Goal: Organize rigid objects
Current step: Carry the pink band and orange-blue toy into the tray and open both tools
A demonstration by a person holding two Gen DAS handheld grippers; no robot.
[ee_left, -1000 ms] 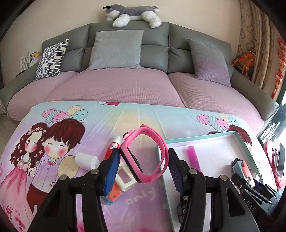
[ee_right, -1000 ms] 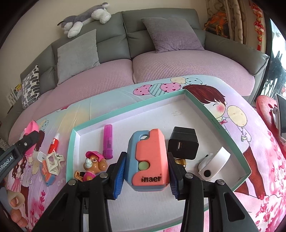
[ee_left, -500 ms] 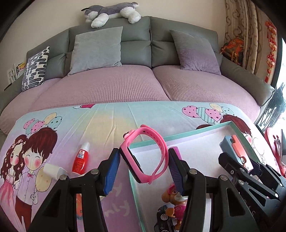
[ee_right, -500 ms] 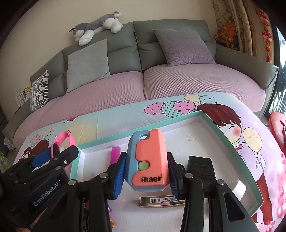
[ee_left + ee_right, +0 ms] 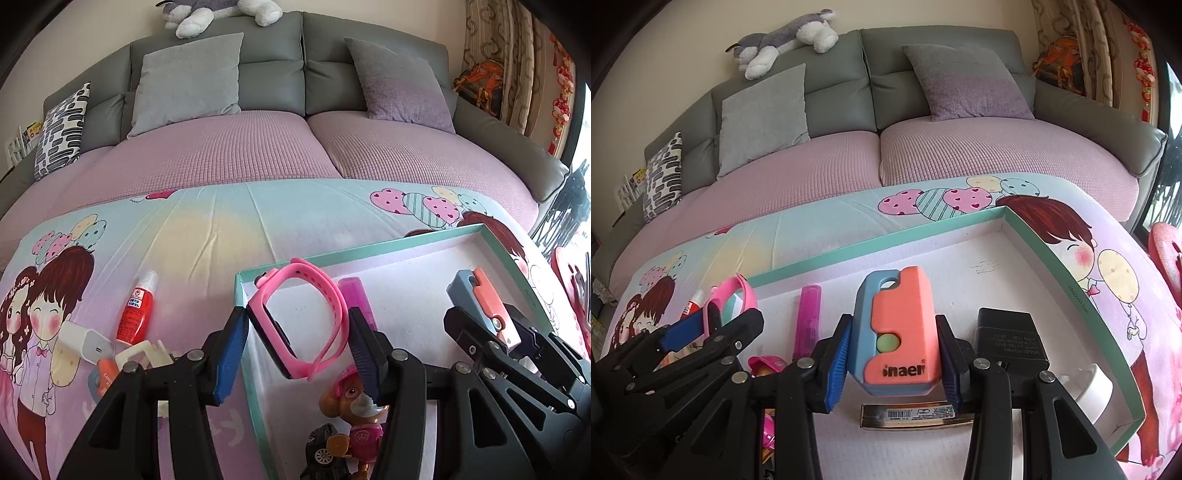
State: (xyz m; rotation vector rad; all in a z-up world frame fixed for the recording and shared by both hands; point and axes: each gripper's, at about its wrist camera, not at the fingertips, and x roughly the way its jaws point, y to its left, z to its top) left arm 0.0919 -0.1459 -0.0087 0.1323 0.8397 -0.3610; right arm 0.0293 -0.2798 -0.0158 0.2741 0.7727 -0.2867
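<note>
My left gripper (image 5: 295,350) is shut on a pink watch band (image 5: 299,317) and holds it above the left end of the white, teal-rimmed tray (image 5: 369,245). My right gripper (image 5: 892,363) is shut on an orange and blue tool (image 5: 897,332) and holds it over the tray (image 5: 886,254); it shows in the left wrist view (image 5: 480,314) too. In the tray lie a magenta marker (image 5: 809,321), a black charger (image 5: 1008,339), a white round piece (image 5: 1093,384), a flat gold bar (image 5: 916,415) and a toy pup (image 5: 354,406).
On the cartoon cloth left of the tray lie a red bottle (image 5: 136,310), a white charger (image 5: 86,341), a cream clip (image 5: 138,356) and an orange item (image 5: 103,374). A grey sofa (image 5: 295,74) with cushions and a plush dog (image 5: 783,40) stands behind.
My left gripper has carried the pink watch band rightwards from over the cloth to over the tray's left end. My right gripper has drawn back a little, still holding the orange tool.
</note>
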